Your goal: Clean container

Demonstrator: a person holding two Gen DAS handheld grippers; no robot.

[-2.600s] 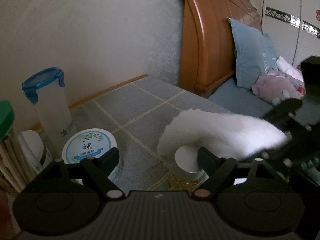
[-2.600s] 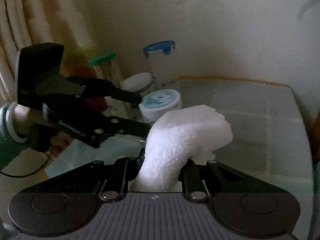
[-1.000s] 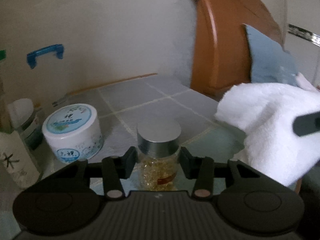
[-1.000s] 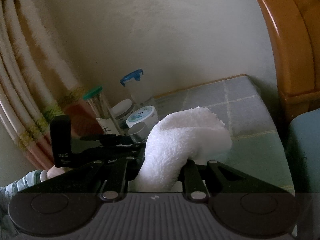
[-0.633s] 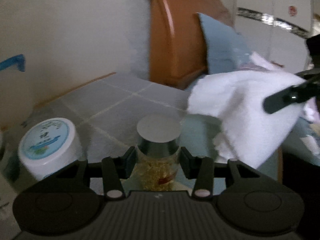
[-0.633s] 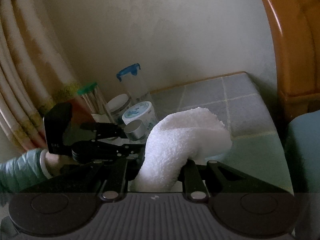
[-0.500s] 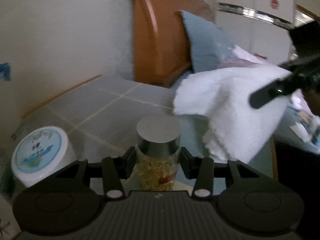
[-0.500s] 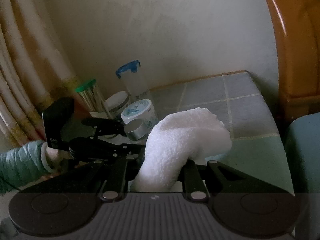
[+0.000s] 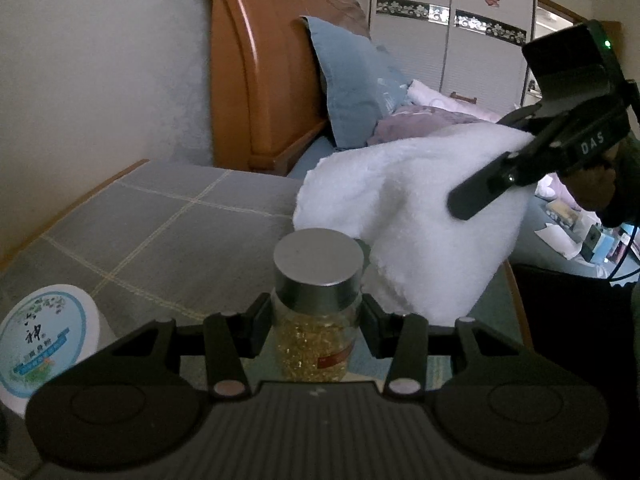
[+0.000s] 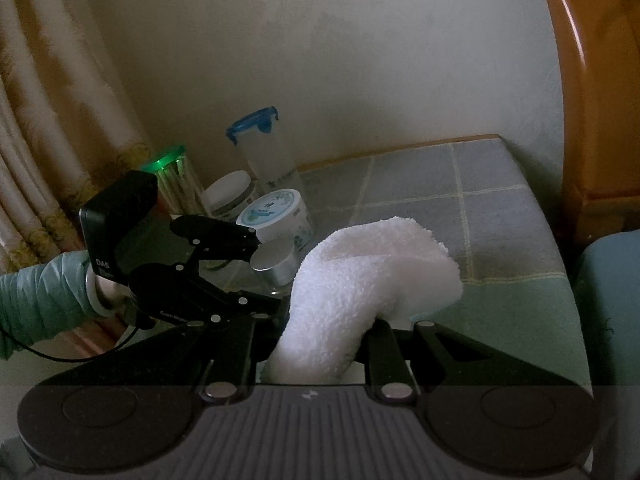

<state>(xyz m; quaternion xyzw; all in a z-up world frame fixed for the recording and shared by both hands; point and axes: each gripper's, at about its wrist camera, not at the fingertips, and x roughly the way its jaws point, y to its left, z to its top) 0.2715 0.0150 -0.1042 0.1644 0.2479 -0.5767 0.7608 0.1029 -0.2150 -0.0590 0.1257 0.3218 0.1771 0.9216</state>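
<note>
My left gripper (image 9: 316, 320) is shut on a small glass jar (image 9: 314, 336) with a silver lid and golden contents, held above the nightstand. The jar's lid also shows in the right wrist view (image 10: 276, 262), with the left gripper (image 10: 256, 272) around it. My right gripper (image 10: 320, 332) is shut on a folded white towel (image 10: 360, 280). In the left wrist view the towel (image 9: 420, 216) hangs just right of and behind the jar, close to its lid, with the right gripper (image 9: 492, 188) above it.
A grey checked cloth covers the nightstand (image 10: 460, 204). At its back left stand a white cream tub (image 10: 278, 216), a blue-lidded bottle (image 10: 264, 152), a white-lidded jar (image 10: 230, 196) and a green-lidded tube (image 10: 176, 176). A wooden headboard (image 9: 256, 80) and bed lie to the right.
My left gripper closed on the jar and lifted it off the nightstand, turning right toward the bed. The towel in my right gripper came away from the jar top, then close beside it.
</note>
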